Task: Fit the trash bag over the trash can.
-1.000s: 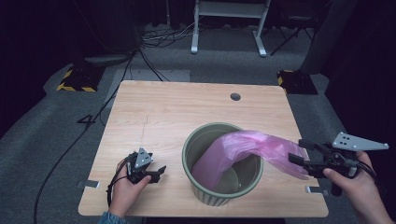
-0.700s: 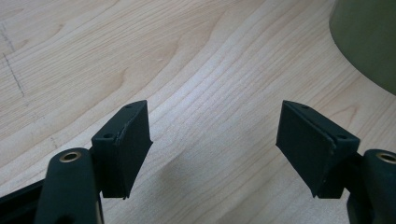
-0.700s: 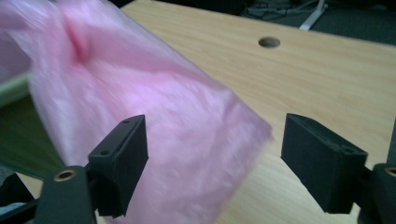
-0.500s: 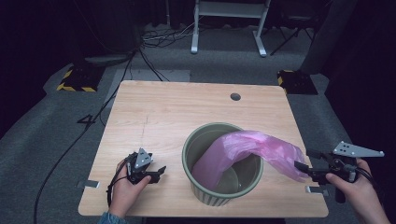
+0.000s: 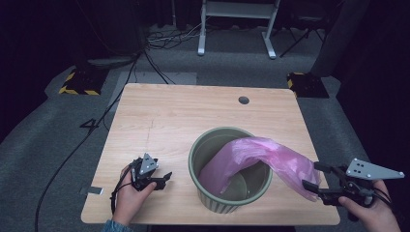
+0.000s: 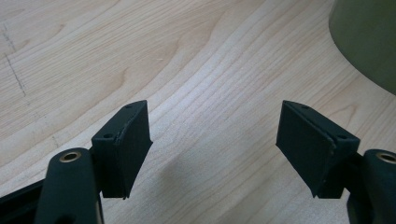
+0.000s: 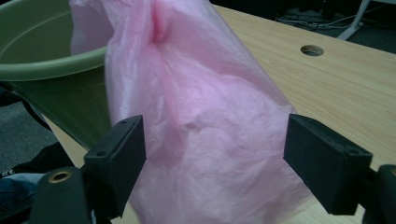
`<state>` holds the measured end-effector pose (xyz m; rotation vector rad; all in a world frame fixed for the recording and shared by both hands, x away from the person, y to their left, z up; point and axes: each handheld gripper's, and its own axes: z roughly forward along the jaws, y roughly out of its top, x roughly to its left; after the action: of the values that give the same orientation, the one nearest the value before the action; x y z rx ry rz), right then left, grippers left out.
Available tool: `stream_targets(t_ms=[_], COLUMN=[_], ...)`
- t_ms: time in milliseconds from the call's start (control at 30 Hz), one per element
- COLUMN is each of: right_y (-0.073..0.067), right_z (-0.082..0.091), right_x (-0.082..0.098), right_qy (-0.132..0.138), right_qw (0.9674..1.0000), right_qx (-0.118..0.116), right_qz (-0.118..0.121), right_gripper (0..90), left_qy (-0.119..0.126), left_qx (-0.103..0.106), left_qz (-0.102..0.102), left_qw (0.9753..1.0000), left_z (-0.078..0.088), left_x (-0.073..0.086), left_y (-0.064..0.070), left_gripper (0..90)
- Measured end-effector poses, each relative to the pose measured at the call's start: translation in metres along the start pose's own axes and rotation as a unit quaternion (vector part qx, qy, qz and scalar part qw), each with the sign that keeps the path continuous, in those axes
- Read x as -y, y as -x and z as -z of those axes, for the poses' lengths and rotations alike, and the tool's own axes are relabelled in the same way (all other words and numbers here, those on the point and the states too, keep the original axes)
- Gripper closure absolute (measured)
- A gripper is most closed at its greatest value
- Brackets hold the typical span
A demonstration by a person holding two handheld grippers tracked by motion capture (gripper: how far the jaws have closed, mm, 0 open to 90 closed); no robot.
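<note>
A ribbed green bin [image 5: 218, 205] stands on the wooden table [image 5: 193, 111] toward its front right. A pink plastic bag [image 5: 261, 154] runs from inside the bin over its right rim and down toward the tabletop. My right gripper [image 5: 312, 175] is at the bag's loose end by the table's front right corner. Its jaws have just been opening, and in the right gripper view [image 7: 215, 126] the bag [image 7: 196, 93] hangs between them with neither pad pressing it. My left gripper [image 5: 165, 179] rests at the front left, open over bare wood [image 6: 214, 112].
A round cable hole [image 5: 243, 100] sits near the table's far edge. The bin's wall [image 6: 369, 42] is just right of my left gripper. On the floor behind lie cables, a white desk frame [image 5: 237, 9] and two striped blocks [image 5: 77, 82].
My right gripper has sunk and drawn toward the table's front right corner, and its jaws stand wider around the bag's end. The left hand has stayed put.
</note>
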<state>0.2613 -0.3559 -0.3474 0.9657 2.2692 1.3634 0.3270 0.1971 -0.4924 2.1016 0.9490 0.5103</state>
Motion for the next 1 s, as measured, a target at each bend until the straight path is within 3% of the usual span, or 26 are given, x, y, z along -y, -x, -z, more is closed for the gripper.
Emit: stream_targets(t_ms=[233, 433, 567, 600, 633, 667, 833, 900, 1000], right_y=[-0.007, -0.011, -0.011, -0.010, -0.006, -0.006, 0.005, 0.007, 0.005], right_z=[0.008, -0.001, -0.016, -0.020, -0.027, -0.027, -0.035, -0.032, -0.030], right_x=[-0.001, 0.007, 0.015, 0.015, 0.016, 0.016, 0.008, -0.005, -0.015], right_qy=[0.013, 0.004, -0.012, -0.016, -0.018, -0.018, -0.010, 0.013, 0.026], right_qw=[0.9998, 0.9998, 0.9992, 0.9985, 0.9968, 0.9968, 0.9956, 0.9954, 0.9945], right_qx=[-0.003, -0.005, 0.017, 0.031, 0.054, 0.054, 0.068, 0.065, 0.065], right_qz=[0.012, 0.020, 0.034, 0.043, 0.057, 0.057, 0.065, 0.069, 0.077], right_gripper=[22.1, 22.0, 26.7, 27.4, 35.1, 35.1, 73.3, 84.6, 87.1], left_qy=[-0.003, -0.002, -0.002, -0.002, 0.000, 0.000, 0.003, 0.009, 0.021], left_qx=[0.001, 0.001, 0.001, 0.001, 0.000, 0.000, -0.002, -0.002, -0.004], left_qz=[-0.001, 0.000, 0.000, -0.001, 0.000, 0.000, 0.001, 0.000, 0.001], left_qw=[1.0000, 1.0000, 1.0000, 1.0000, 1.0000, 1.0000, 1.0000, 1.0000, 0.9998], left_z=[-0.001, -0.001, -0.001, -0.001, 0.000, 0.000, 0.002, 0.005, 0.011], left_x=[0.000, 0.000, 0.000, 0.000, 0.000, 0.000, -0.001, -0.004, -0.011], left_y=[0.000, 0.000, 0.001, 0.001, 0.000, 0.000, -0.001, -0.002, -0.002], left_gripper=[26.0, 26.0, 26.0, 26.0, 26.0, 26.0, 26.1, 26.1, 26.1])
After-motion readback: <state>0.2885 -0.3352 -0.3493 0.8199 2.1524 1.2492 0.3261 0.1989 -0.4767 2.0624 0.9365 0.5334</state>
